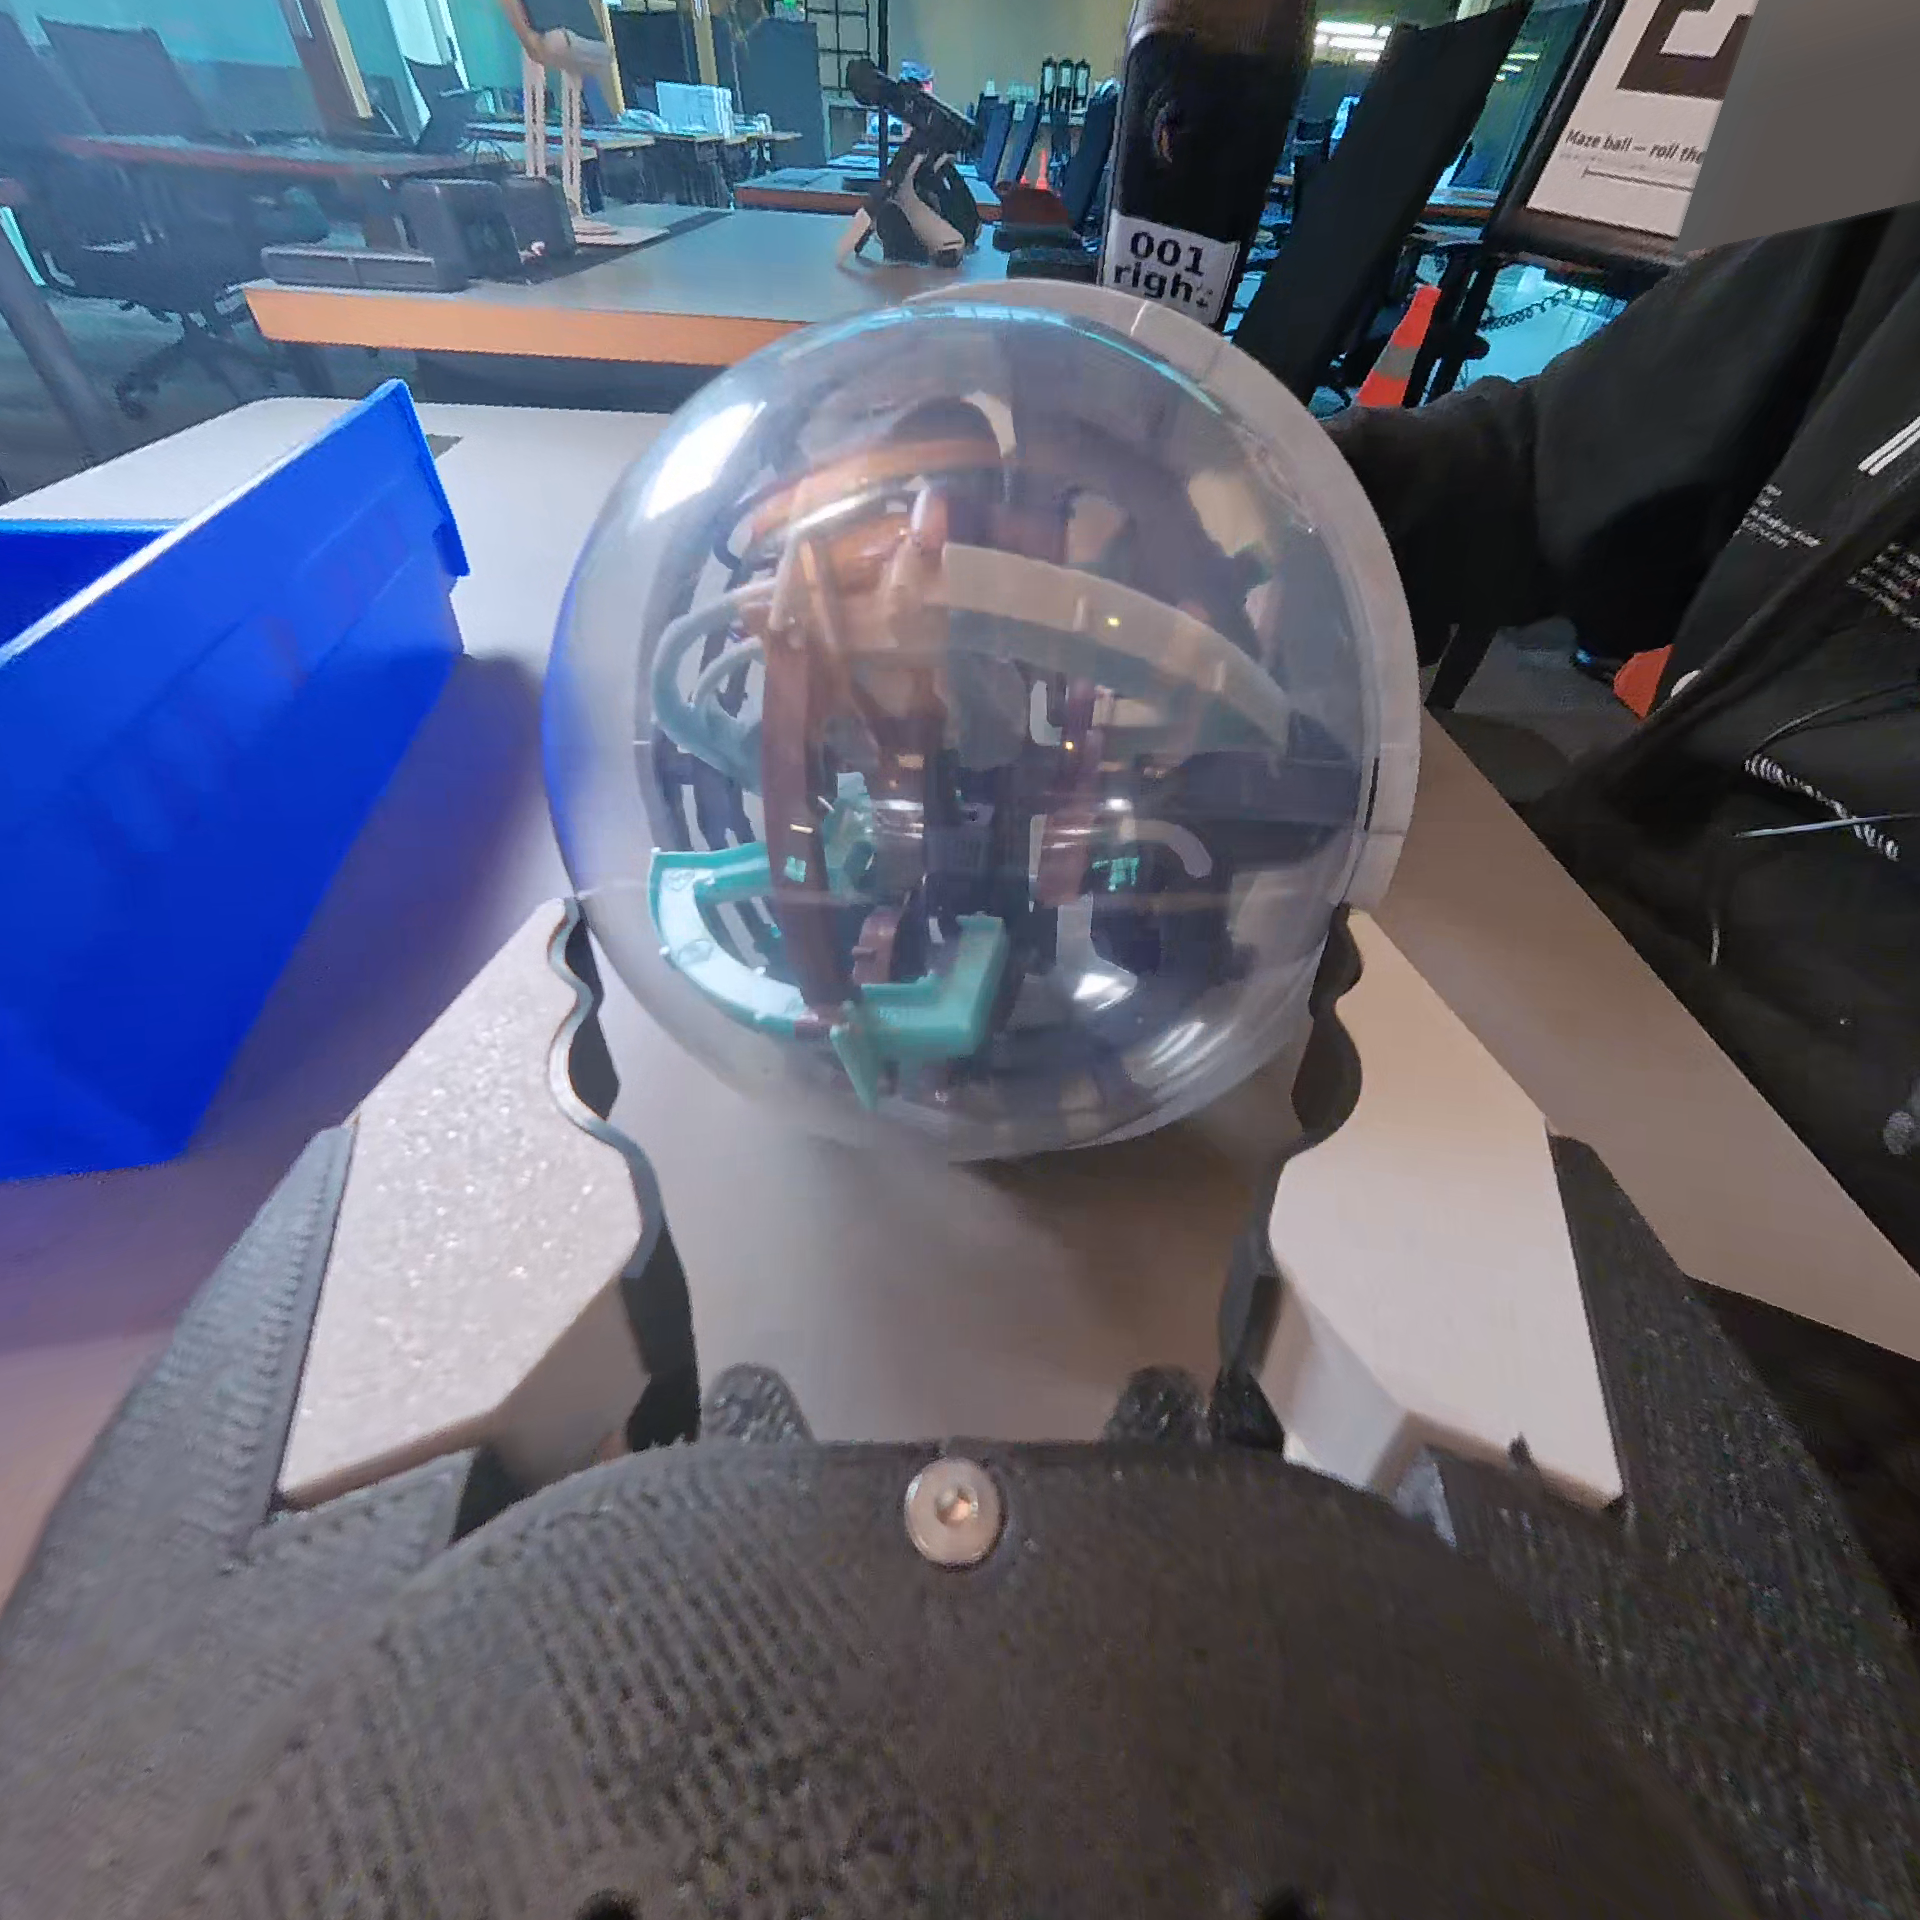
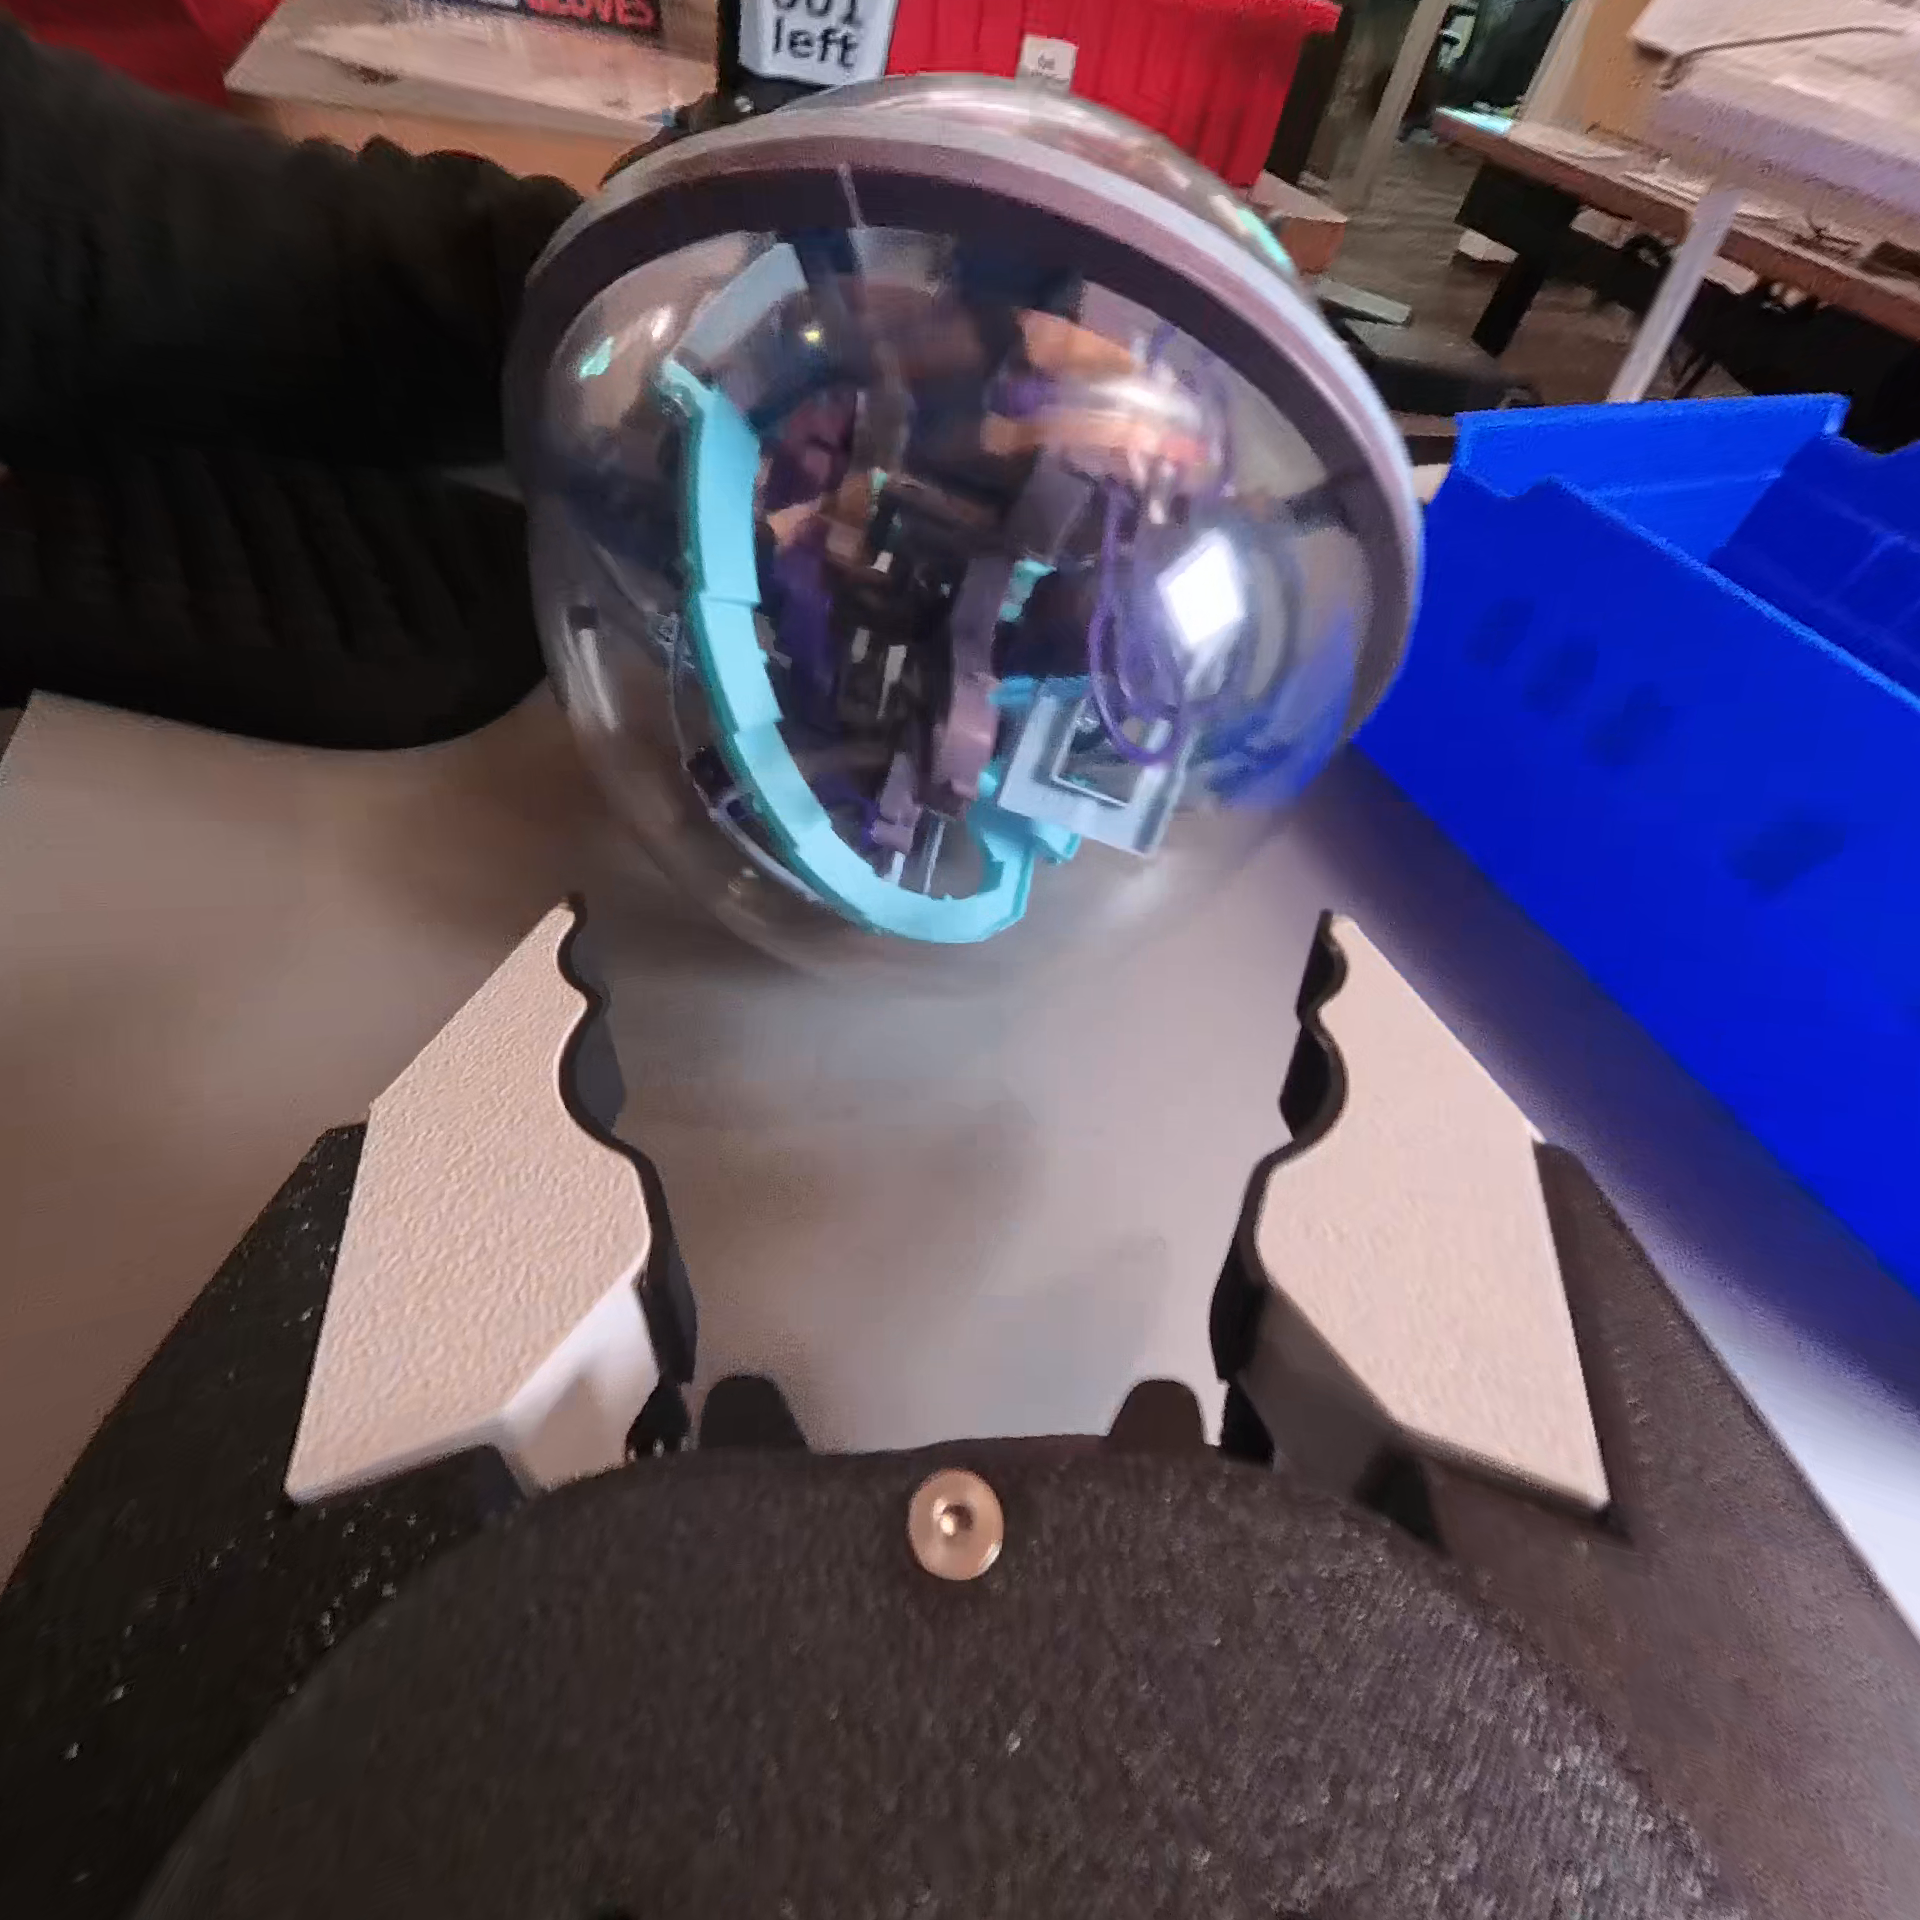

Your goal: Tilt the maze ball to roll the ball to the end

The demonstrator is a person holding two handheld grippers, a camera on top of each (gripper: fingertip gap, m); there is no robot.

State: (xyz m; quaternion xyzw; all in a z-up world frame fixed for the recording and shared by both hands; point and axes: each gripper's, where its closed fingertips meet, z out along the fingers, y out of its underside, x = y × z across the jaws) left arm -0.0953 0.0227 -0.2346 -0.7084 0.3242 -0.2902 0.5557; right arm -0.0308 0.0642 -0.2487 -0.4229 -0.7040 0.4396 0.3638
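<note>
The maze ball (image 1: 977,717) is a clear sphere with a grey seam band and teal, brown and purple tracks inside. It sits on the grey table (image 1: 935,1299), and I cannot make out the small ball inside. My left gripper (image 1: 956,925) is open wide, its fingertips (image 1: 577,935) against the sphere's lower sides. My right gripper (image 2: 951,920) is open wide on the opposite side, its tips just short of the maze ball (image 2: 966,540), which looks blurred. Each gripper shows behind the sphere in the other's view: the right one (image 1: 1174,208) and the left one (image 2: 821,42).
A blue plastic bin (image 1: 208,779) stands close beside the sphere, on the right in the right wrist view (image 2: 1662,727). A person's black sleeve (image 1: 1662,540) reaches in on the other side (image 2: 260,436). Desks, chairs and an orange cone fill the room behind.
</note>
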